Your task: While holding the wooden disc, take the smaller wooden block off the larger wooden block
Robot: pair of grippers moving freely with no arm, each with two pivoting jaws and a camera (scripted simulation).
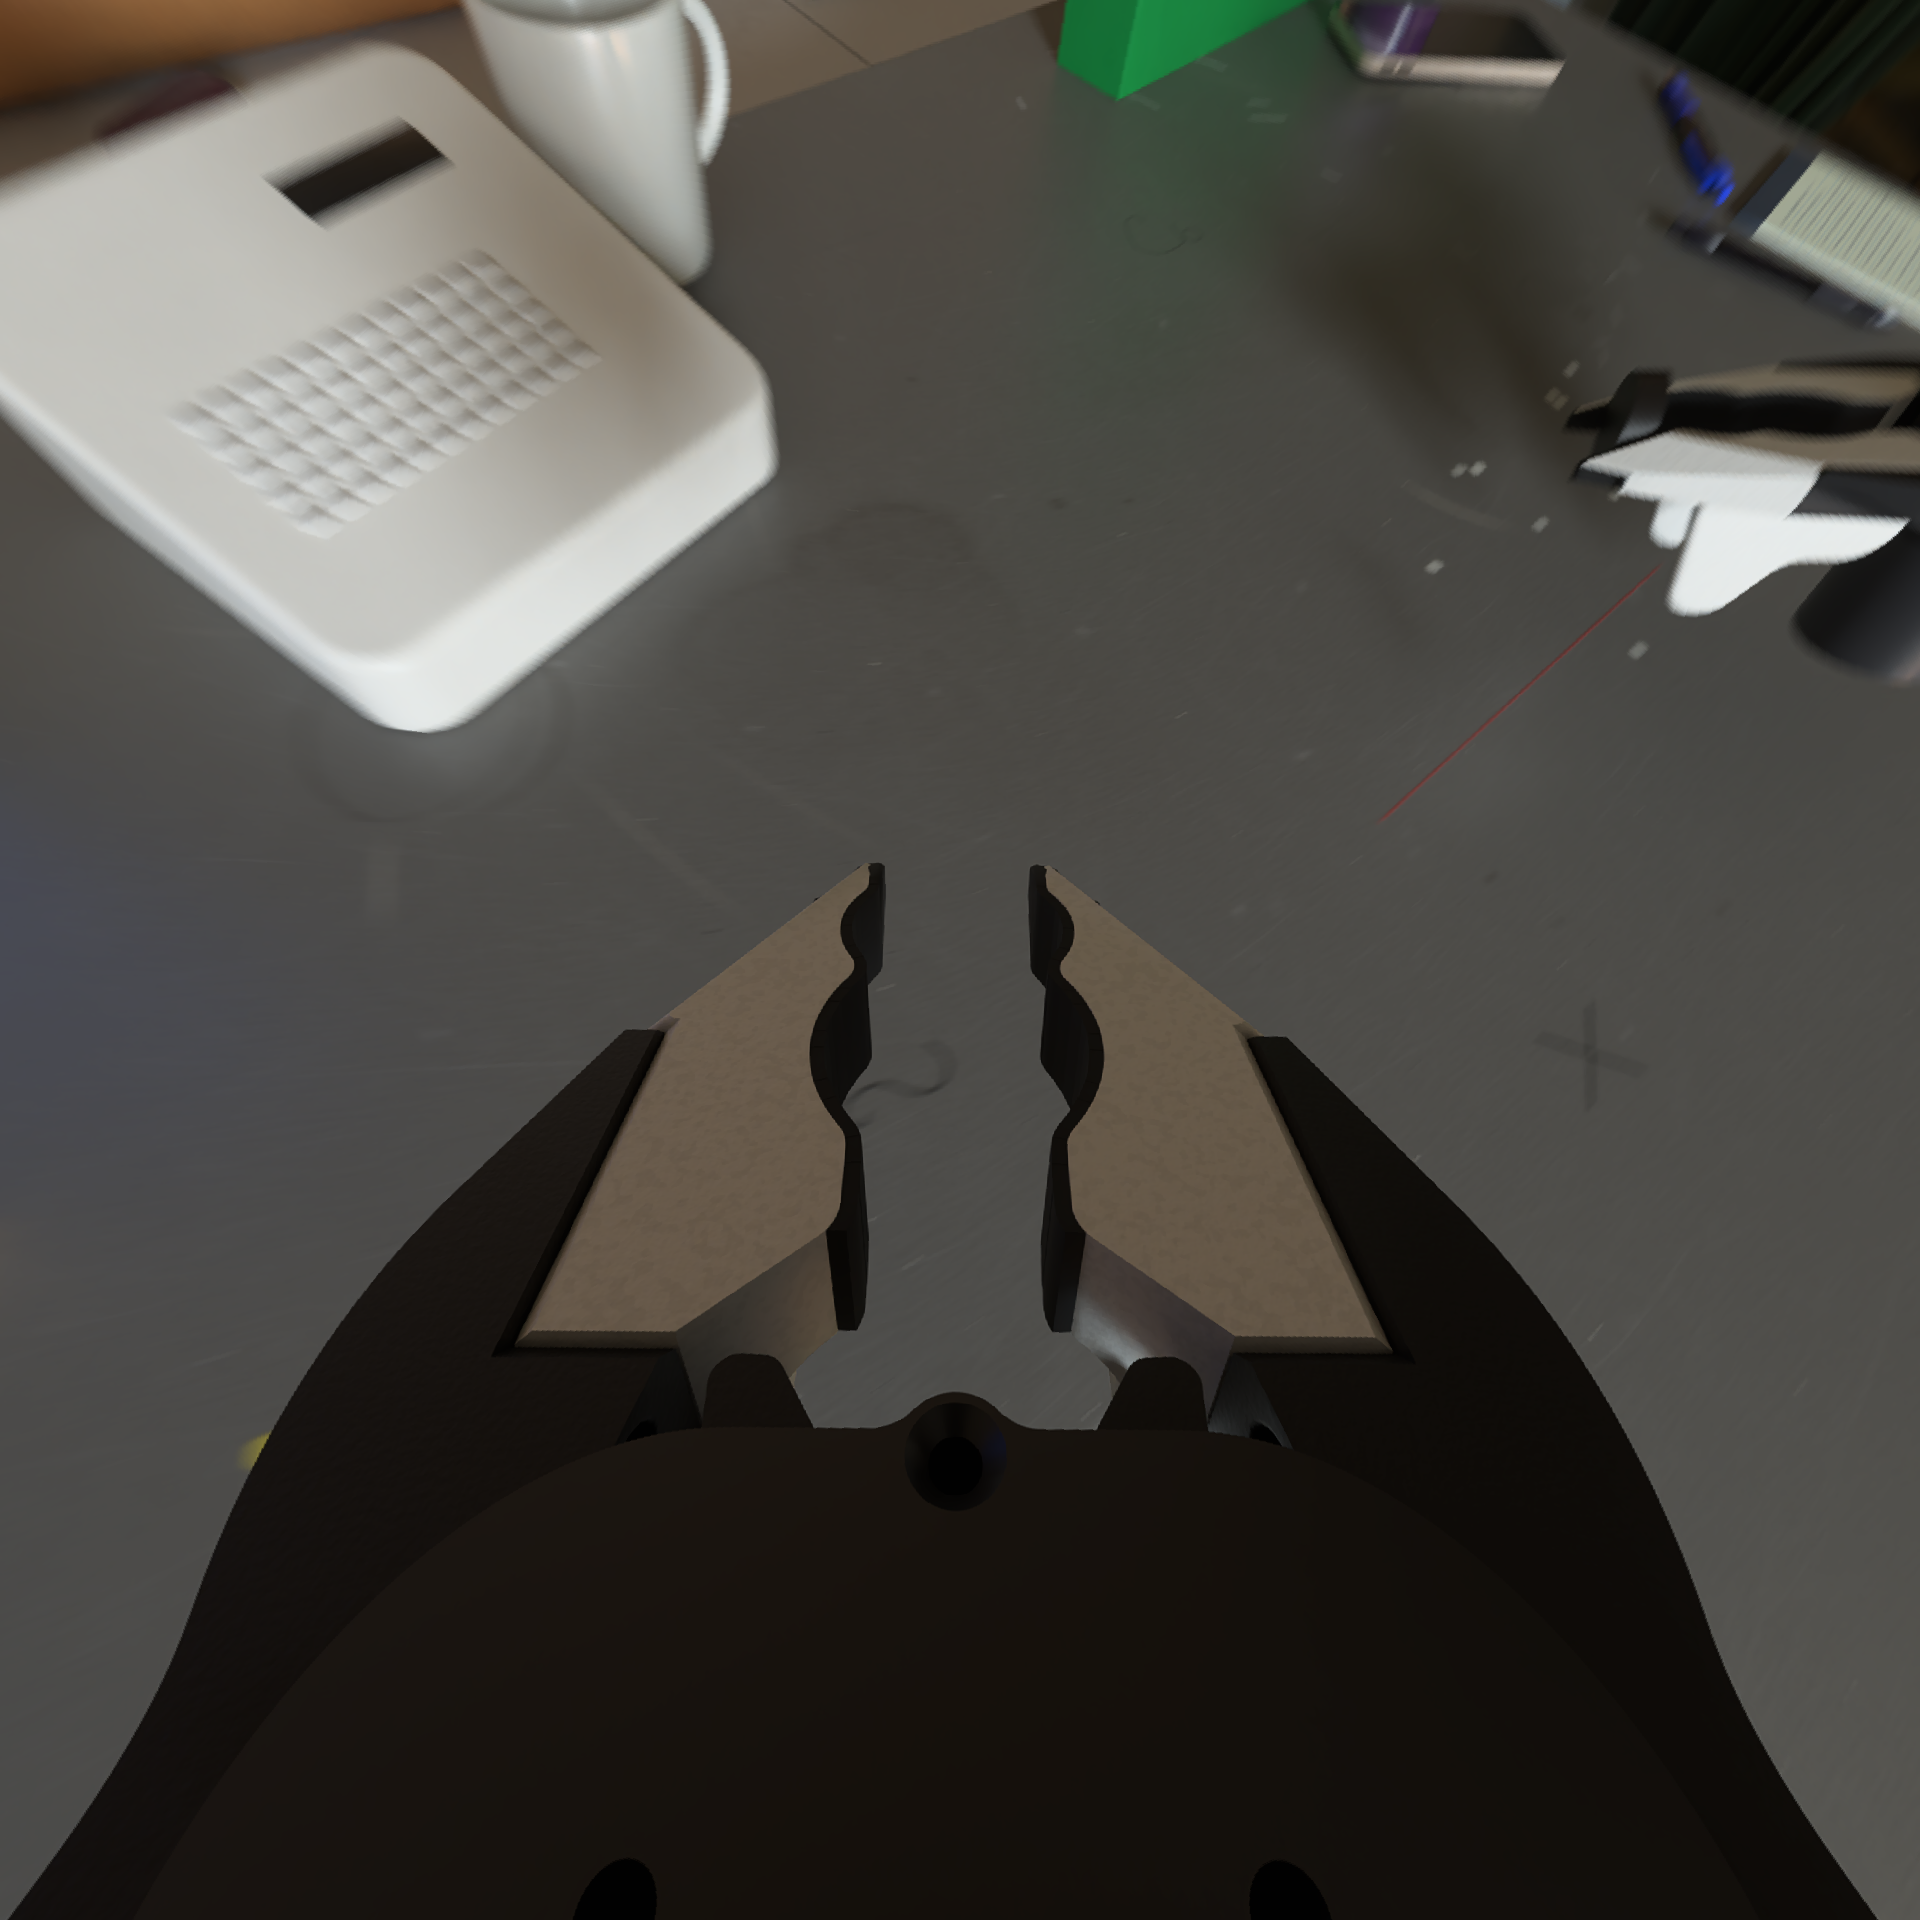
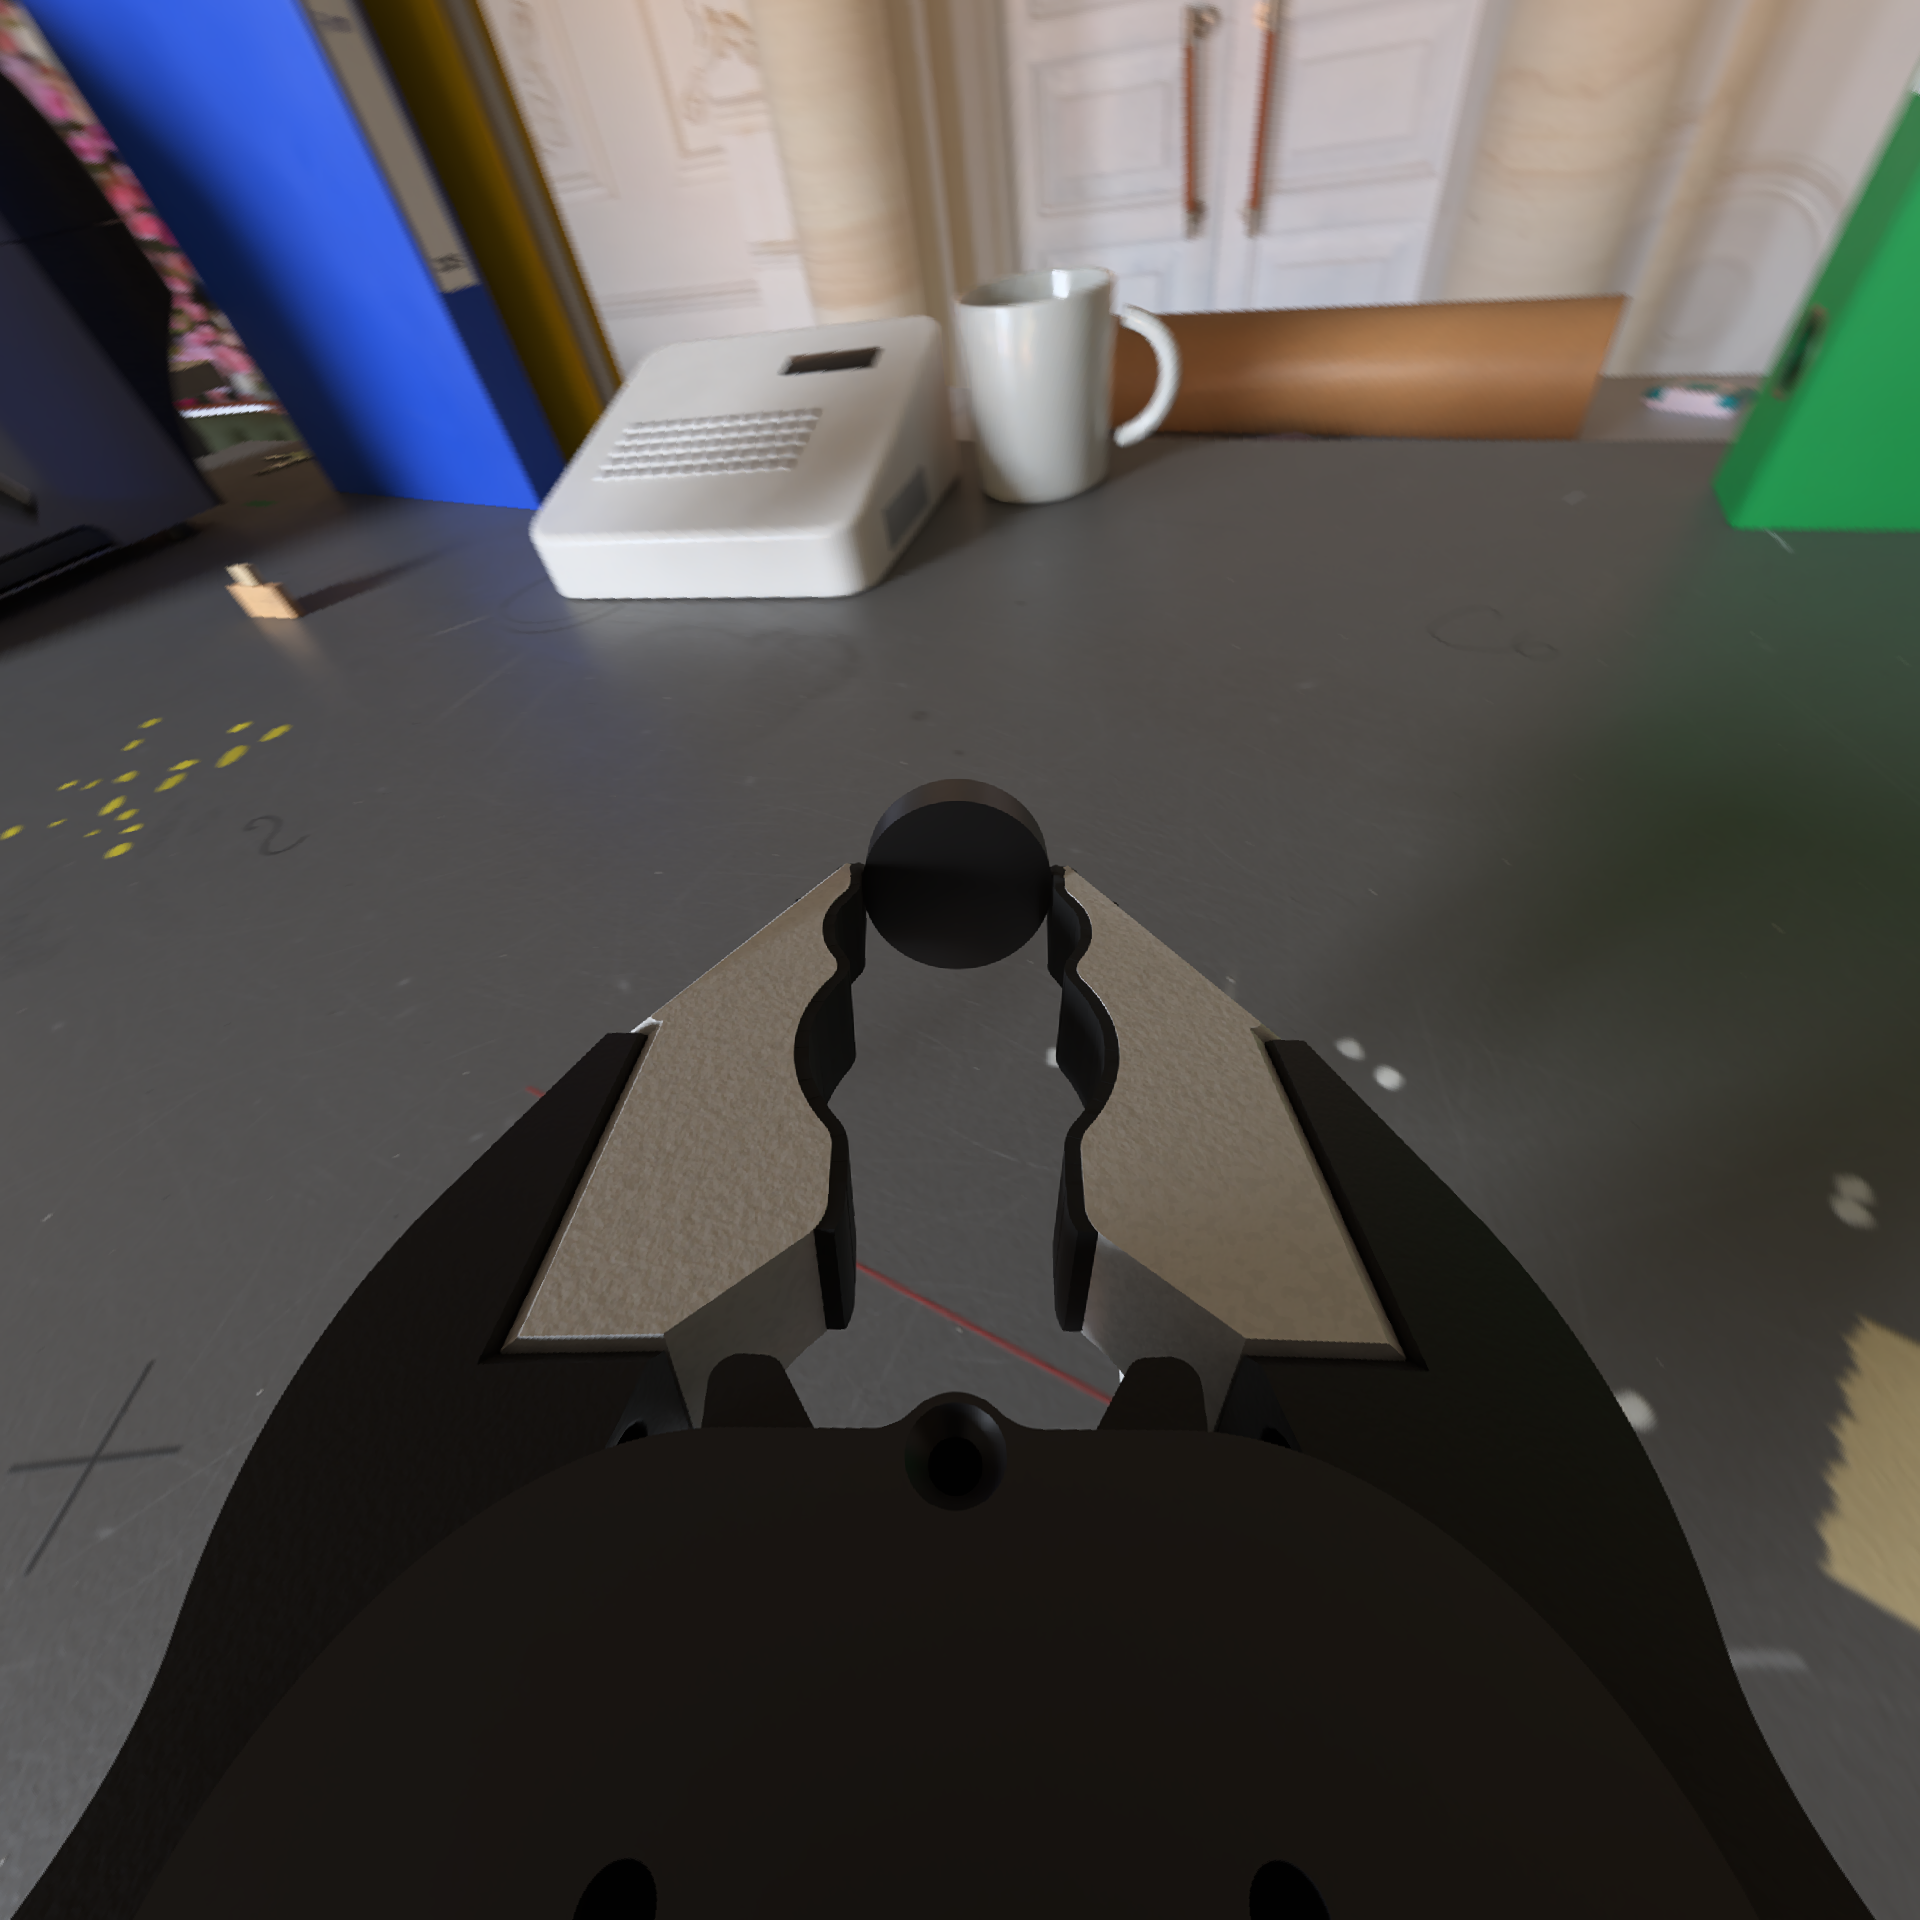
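grey table (image 2: 1351,790) | right gripper (image 2: 956,883) grips disc (image 2: 956,878) | left gripper (image 1: 956,883) empty

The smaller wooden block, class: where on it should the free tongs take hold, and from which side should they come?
Probably from above, pinching two opposite upright sides of the smaller wooden block. It stands proud on the larger wooden block, so only its top part is free. Use the open left tongs, since the right tongs hold the wooden disc. It is too far off to show finer detail.
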